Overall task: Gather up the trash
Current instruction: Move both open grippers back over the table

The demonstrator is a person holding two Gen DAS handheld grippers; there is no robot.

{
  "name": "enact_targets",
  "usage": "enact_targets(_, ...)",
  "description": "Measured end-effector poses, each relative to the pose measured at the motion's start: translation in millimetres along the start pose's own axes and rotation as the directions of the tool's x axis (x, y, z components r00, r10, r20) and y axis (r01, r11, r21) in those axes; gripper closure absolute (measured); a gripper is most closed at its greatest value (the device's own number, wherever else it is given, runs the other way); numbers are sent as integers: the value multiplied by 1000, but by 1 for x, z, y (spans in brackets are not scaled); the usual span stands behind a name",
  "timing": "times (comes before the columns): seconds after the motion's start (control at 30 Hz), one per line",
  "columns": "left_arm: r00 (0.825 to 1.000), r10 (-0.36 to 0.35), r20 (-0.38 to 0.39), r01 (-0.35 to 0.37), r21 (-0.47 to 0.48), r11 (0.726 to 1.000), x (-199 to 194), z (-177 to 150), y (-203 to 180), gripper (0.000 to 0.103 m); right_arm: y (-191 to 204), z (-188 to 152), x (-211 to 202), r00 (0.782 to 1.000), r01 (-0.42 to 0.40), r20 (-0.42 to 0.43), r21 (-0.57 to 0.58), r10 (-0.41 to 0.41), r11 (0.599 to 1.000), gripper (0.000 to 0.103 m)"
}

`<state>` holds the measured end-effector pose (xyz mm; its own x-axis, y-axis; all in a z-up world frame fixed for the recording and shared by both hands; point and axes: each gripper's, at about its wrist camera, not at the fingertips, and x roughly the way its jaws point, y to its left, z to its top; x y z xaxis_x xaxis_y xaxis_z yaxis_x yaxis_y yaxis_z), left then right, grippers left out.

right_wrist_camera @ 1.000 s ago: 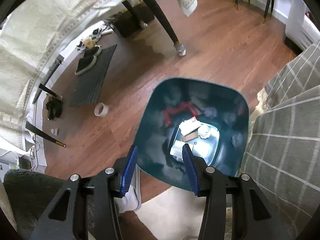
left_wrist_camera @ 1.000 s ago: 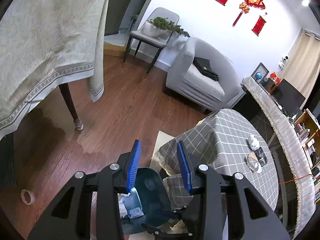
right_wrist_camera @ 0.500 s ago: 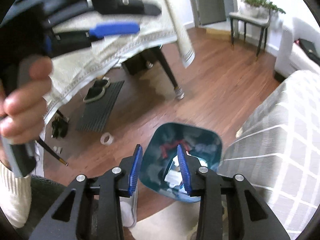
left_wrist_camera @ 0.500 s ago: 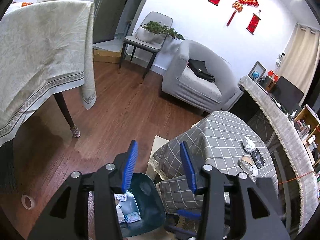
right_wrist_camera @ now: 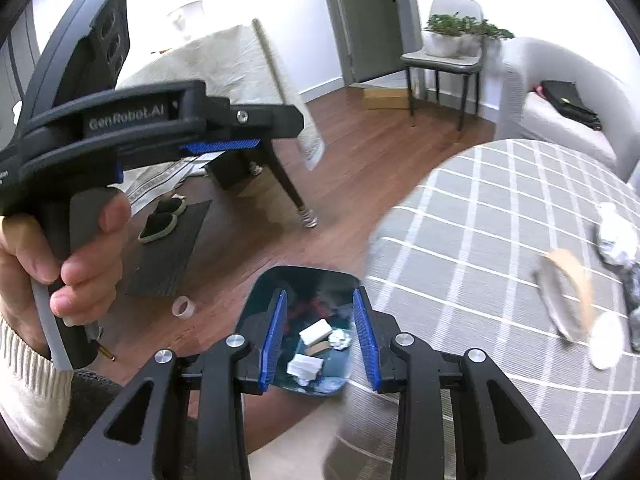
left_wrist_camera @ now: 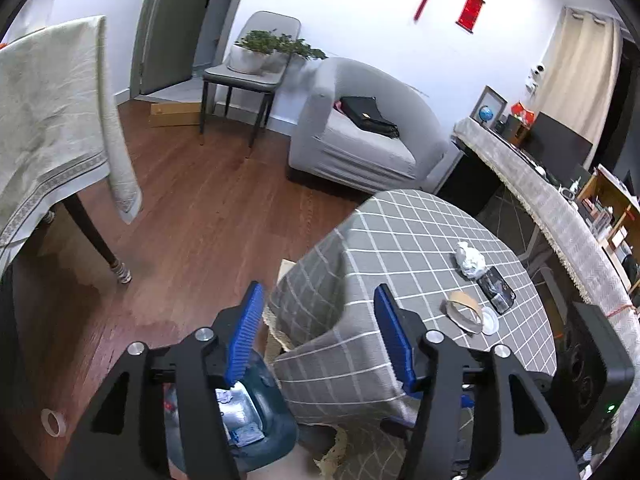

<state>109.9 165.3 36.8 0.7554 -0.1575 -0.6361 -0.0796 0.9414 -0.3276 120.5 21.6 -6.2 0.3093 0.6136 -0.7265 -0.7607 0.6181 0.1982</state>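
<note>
Hidden: bin [right_wrist_camera: 298, 320] partly behind right tool [right_wrist_camera: 320, 338], counter [left_wrist_camera: 420, 248] trash blurred in right view | Count: crumpled wrapper [left_wrist_camera: 469, 258], tape roll [left_wrist_camera: 461, 309], lid [left_wrist_camera: 489, 320], dark packet [left_wrist_camera: 496, 289] on counter | Tools: left tool [left_wrist_camera: 318, 334] wide, empty; right wide, empty

Both wrist views overlook bin [left_wrist_camera: 256, 432] and table [right_wrist_camera: 500, 240].

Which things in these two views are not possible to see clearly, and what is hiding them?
- Trash bin, left wrist view: the left gripper hides most of it.
- Paper scraps in the bin, right wrist view: too small to identify.
- Tape roll and crumpled wrapper on the checked table, right wrist view: motion-blurred.
- Right gripper: open, empty.
</note>
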Motion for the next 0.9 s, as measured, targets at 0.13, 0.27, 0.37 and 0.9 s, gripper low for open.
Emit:
enact_targets(0.13, 1000, -4, -15, 5, 32, 999, 13, -5, -22, 35, -22, -10, -16, 999, 32, 16, 27, -33, 999, 68)
enact_targets(0.27, 999, -20, -36, 22, 61, 998, 28, -10, -45, 31, -44, -19, -32, 996, 84, 33, 56, -86, 995, 68)
enact_targets(0.37, 999, -27, -47, 31, 79, 996, 37, -14, -64, 26, -62, -27, -45, 990, 128, 48, 83, -132, 988, 67)
enact_targets(0.9, 989, -83, -123, 95, 102, 990, 93, -30, -131, 22, -140, -69, -89, 969, 219, 56, 245, -239, 944, 42)
